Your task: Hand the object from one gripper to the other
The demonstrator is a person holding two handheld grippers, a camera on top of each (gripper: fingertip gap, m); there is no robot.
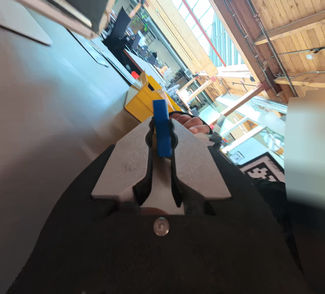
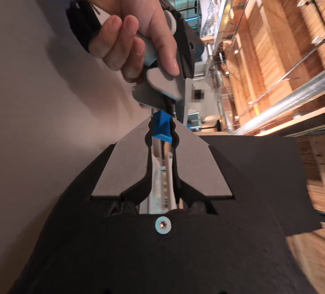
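Your left tool (image 1: pixel 161 127) is closed on the blue block (image 1: pixel 161 127). The block sits between its two grey fingertips and sticks out past them, toward the yellow bin (image 1: pixel 140 104) that lies ahead on the pale worktop (image 1: pixel 52 109). Just beyond the right fingertip you can see part of a hand (image 1: pixel 191 123).

Your right tool (image 2: pixel 161 128) also has the blue block (image 2: pixel 161 128) pinched between its fingertips, with both black pads pressing its sides. So the block is held in the air by both tools at once, one on each end.

In the right wrist view the left tool (image 2: pixel 158 99) meets the block from above, tip to tip with the right tool. Your left hand (image 2: pixel 130 26) wraps its handle, thumb laid along the grey side. Both views are tilted and blurred, so finer contact along the block cannot be told.
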